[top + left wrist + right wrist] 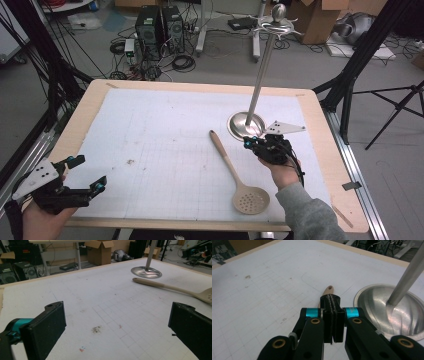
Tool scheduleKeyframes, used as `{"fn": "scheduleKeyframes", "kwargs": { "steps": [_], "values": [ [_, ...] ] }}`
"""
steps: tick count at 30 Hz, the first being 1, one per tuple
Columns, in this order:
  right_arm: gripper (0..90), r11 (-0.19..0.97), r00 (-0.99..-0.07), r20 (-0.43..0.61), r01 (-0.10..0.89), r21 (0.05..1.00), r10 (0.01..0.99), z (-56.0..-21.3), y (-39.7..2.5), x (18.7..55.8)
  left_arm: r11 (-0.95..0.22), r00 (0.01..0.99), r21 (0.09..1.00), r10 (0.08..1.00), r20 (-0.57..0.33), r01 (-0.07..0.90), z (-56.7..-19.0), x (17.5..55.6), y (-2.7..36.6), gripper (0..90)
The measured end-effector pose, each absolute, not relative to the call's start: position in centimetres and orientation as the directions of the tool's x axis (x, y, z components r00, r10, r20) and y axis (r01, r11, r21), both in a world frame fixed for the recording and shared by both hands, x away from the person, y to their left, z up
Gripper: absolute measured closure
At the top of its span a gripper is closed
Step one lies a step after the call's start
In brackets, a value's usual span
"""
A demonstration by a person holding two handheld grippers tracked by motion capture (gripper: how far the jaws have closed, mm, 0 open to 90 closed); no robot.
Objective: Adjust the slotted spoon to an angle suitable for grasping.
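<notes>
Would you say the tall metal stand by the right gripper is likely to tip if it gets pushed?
Probably, if pushed high: the stand has a tall thin pole on a small round base. A low nudge would likely slide it, since the polished base looks smooth on the mat.

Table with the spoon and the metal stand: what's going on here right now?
A person holds a gripper in each hand. The right gripper hovers shut, with nothing between its jaws, by the handle end of a wooden slotted spoon that lies flat on the white mat, beside the round base of a metal stand. The left gripper waits open at the table's near left edge, holding nothing.
</notes>
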State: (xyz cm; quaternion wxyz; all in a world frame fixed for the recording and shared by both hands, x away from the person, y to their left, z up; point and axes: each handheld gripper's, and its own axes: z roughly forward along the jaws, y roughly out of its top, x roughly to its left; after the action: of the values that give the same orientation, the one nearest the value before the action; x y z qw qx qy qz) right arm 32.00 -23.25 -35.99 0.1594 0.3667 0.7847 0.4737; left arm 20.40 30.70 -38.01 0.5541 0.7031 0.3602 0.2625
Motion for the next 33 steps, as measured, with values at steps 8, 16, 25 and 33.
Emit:
{"fn": "scheduleKeyframes", "kwargs": {
  "steps": [8,16,25,33],
  "values": [
    [90.0,0.292,-0.672,0.1,0.445,0.846,0.734,-36.5,-22.5,32.9,-0.129,0.605,0.966,0.796,-0.033,0.223,-38.2,20.5,30.5,1.7],
    [90.0,0.333,-0.681,0.102,0.477,0.813,0.726,-37.2,-21.4,34.1,-0.147,0.608,0.964,0.794,-0.018,0.221,-38.2,20.4,30.3,1.7],
    [90.0,0.373,-0.672,0.082,0.504,0.779,0.736,-38.4,-20.0,35.5,-0.165,0.62,0.966,0.785,0.005,0.201,-37.9,20.2,30.2,1.7],
    [90.0,0.408,-0.677,0.068,0.517,0.753,0.733,-39.3,-19.7,36.3,-0.167,0.618,0.964,0.786,0.003,0.207,-38.1,20.3,30.2,1.7]
  ]
}}
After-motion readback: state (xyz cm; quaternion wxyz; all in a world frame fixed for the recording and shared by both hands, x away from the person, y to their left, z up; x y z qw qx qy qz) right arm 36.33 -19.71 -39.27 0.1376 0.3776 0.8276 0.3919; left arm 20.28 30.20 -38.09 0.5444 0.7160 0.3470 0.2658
